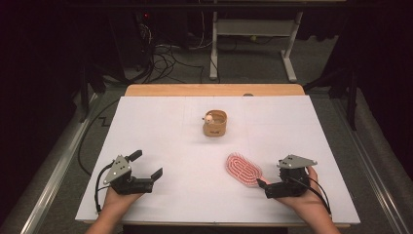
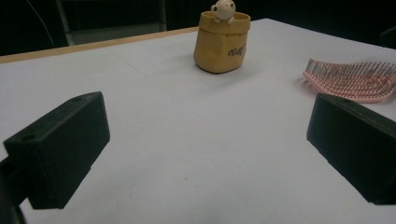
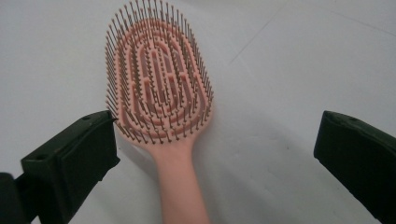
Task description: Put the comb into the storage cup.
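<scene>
Pink brush [image 3: 161,93] lies flat on the tabletop [image 1: 160,126], bristles up, handle pointing at the right tongs [image 3: 215,154]. Right tongs wide, straddling the handle, not touching. Left tongs [image 1: 146,165] wide too, empty, resting apart at the near left. Tan pouch [image 1: 215,124] stands mid-tabletop, untouched. Grasp not yet made; pickup and any placing probably all left.
</scene>
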`<state>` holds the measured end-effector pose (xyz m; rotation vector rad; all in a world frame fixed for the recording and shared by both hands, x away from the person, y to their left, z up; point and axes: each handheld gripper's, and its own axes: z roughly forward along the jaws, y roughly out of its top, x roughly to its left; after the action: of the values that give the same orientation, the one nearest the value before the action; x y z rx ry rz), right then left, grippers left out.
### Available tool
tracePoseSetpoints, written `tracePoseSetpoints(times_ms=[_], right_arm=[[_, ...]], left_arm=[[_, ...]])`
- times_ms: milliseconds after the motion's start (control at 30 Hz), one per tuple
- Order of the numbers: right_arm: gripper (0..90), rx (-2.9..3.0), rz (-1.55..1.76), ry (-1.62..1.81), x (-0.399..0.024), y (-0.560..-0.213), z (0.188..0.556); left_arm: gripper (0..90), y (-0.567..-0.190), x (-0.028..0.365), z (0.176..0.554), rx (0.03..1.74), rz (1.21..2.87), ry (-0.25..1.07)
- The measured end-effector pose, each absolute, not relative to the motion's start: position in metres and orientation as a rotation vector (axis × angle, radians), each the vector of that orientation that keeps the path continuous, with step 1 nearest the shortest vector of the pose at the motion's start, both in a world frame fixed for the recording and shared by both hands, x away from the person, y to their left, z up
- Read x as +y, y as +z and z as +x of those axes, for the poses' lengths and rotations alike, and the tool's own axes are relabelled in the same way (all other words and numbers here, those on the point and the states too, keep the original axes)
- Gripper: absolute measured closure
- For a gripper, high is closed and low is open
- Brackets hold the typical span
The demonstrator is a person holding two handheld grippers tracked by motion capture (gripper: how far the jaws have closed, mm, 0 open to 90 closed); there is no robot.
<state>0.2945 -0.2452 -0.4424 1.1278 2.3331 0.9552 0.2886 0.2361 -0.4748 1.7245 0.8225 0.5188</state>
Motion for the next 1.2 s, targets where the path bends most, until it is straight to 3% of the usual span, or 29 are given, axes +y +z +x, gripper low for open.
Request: tracePoseSetpoints(times_ms=[1200], right_arm=[[0.1, 2.689, 1.002, 0.598, -0.215, -0.450, 0.308]], left_arm=[[0.0, -0.477, 0.231, 0.287, 0.813, 1.714, 0.524]])
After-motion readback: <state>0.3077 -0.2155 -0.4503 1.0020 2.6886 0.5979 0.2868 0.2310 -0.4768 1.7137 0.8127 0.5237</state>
